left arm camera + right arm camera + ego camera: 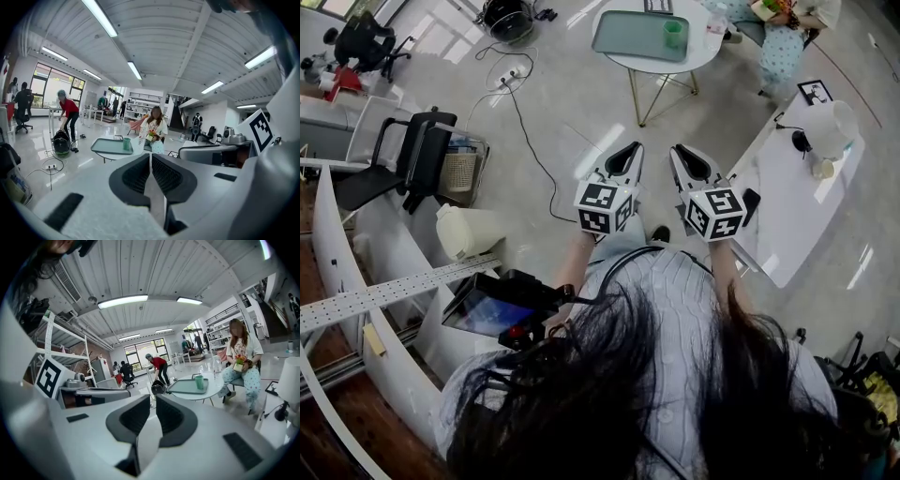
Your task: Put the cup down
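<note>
A green cup point(673, 34) stands upright on a green tray point(628, 37) on the round white table point(705, 52) far ahead. It also shows small in the left gripper view as the cup point(126, 143) on the tray point(108, 147), and in the right gripper view as the cup point(199, 381) on the tray point(185, 387). My left gripper point(630, 152) and right gripper point(686, 156) are held side by side at chest height, pointing forward, well short of that table. The left gripper point(150, 157) is shut and holds nothing. The right gripper point(153, 402) is shut too, nothing between its jaws.
A long white desk point(787, 216) with a white lamp point(831, 131) runs along the right. A person sits beyond the round table point(780, 42). A black office chair point(408, 164) and white shelving point(384, 291) stand at the left, with a cable point(530, 141) across the floor.
</note>
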`<state>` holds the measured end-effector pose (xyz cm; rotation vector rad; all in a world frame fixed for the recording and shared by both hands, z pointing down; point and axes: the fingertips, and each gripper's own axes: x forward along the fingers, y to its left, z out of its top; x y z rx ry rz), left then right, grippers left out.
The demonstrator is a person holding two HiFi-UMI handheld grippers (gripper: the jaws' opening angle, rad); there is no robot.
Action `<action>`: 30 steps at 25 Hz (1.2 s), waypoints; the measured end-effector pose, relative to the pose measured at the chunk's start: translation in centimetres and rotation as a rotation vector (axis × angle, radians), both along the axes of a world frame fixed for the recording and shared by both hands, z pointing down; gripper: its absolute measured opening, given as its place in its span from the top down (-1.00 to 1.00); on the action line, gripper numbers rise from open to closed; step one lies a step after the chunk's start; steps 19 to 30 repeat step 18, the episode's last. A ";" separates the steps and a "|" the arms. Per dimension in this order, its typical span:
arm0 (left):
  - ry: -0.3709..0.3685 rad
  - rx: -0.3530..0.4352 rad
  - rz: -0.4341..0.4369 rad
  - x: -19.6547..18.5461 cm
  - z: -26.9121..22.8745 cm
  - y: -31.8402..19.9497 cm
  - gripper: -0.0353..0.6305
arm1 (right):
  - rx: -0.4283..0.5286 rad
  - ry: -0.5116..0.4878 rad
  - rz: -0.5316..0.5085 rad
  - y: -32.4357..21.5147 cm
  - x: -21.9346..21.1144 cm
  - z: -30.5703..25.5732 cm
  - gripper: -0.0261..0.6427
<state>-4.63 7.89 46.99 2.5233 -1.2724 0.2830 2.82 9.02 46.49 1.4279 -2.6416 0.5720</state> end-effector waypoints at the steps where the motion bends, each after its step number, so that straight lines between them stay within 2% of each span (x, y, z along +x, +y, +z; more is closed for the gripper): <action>1: 0.000 -0.001 0.000 0.0 0.0 0.1 0.81 | -0.001 0.001 0.001 0.1 0.1 0.0 0.74; 30: -0.004 -0.003 0.006 0.1 0.1 1.4 0.82 | -0.003 0.003 0.010 1.0 0.3 0.0 0.74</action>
